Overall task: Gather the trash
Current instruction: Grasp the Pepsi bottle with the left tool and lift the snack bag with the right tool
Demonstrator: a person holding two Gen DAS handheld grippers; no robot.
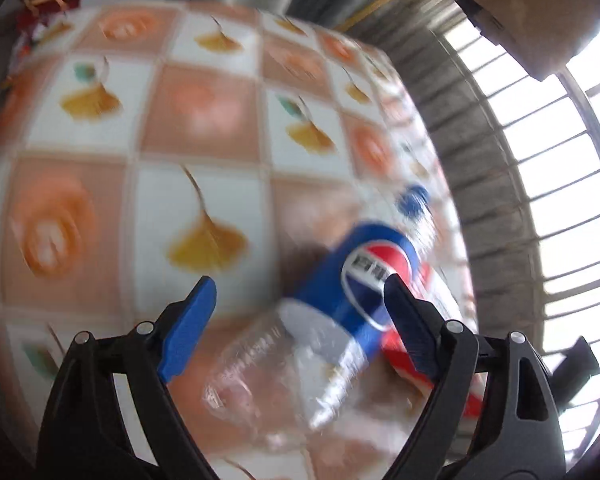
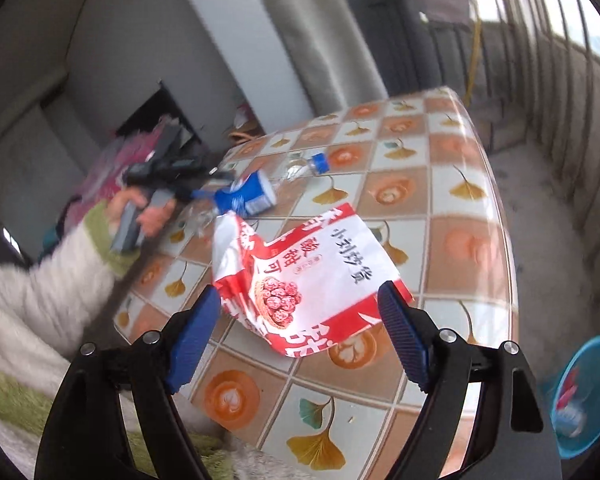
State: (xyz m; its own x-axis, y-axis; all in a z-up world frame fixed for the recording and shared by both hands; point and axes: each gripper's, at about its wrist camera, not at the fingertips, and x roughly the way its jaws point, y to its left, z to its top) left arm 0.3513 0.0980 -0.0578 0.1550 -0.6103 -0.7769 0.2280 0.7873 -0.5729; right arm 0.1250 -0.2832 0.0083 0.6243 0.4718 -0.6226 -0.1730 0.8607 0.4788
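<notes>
The table point(image 2: 460, 184), covered in a checked cloth of orange coffee-cup squares and white ginkgo-leaf squares, fills most of both views. On it, nearest the right gripper point(image 2: 300, 308), lies a crumpled red-and-white snack bag point(image 2: 312, 276) printed with a picture of dark red fruit; it lies flat on the cloth. The right gripper's blue fingers point(image 2: 192, 340) stand wide apart, one at each side of the bag's near edge, and nothing is pressed between them. Beyond the bag lies a clear plastic bottle point(image 1: 332, 308) on its side, with a blue label and a blue cap point(image 2: 319, 162), touching or just beside the bag's far corner; the blur leaves that unclear. The left gripper point(image 1: 298, 292) hangs above the bottle with its fingers point(image 1: 188, 332) spread open, the bottle's body seen between them but not clamped. A hand point(image 2: 140, 216) in a cream and green sleeve holds that gripper. Off the table's edge, low at the right, stands a teal basket point(image 2: 592, 360) with some scraps inside.
</notes>
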